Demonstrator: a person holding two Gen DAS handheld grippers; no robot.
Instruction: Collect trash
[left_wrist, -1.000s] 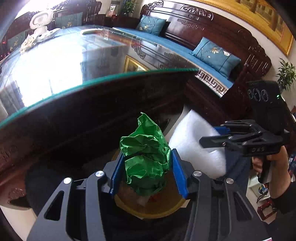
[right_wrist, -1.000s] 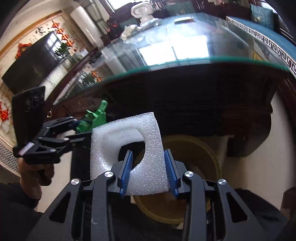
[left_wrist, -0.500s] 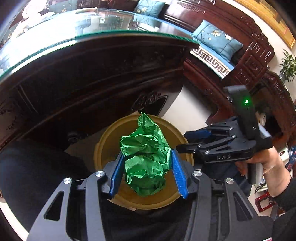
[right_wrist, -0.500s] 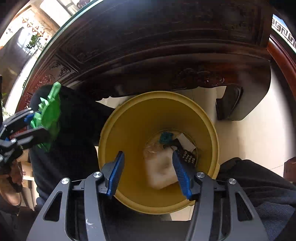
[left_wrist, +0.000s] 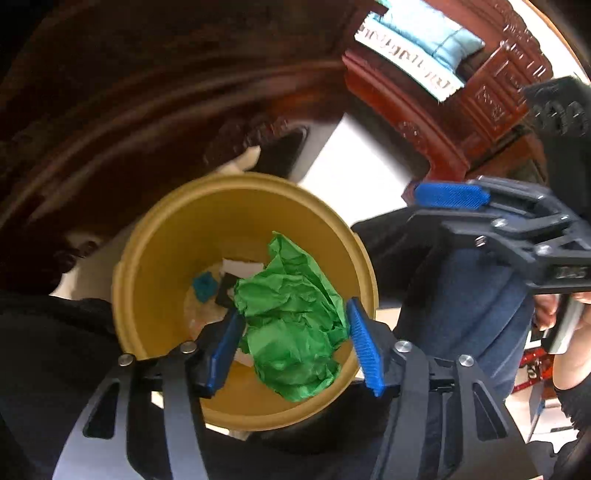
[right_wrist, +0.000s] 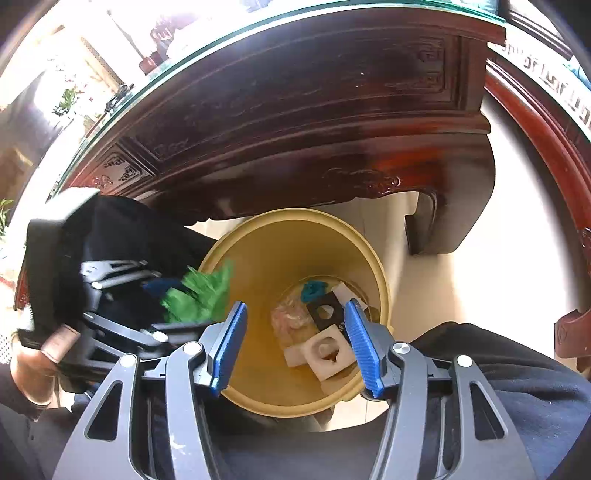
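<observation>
My left gripper (left_wrist: 291, 347) is over the yellow bin (left_wrist: 155, 258), with the crumpled green paper (left_wrist: 291, 321) between its blue pads; the pads stand wide and barely touch the paper. The paper also shows in the right wrist view (right_wrist: 199, 295), at the bin's left rim. My right gripper (right_wrist: 295, 347) is open and empty above the yellow bin (right_wrist: 266, 251). A white foam piece (right_wrist: 328, 350), a black card (right_wrist: 325, 314), a teal scrap (right_wrist: 314, 290) and clear plastic lie on the bin's bottom.
A dark carved wooden table (right_wrist: 295, 122) with a glass top stands just behind the bin. Its leg (right_wrist: 443, 221) is at the right. A red wooden sofa frame (left_wrist: 461, 122) is further right. The person's dark trouser legs flank the bin.
The right gripper dropped the white foam into the bin and stays open. The left gripper moved down over the bin and its pads have spread around the green paper.
</observation>
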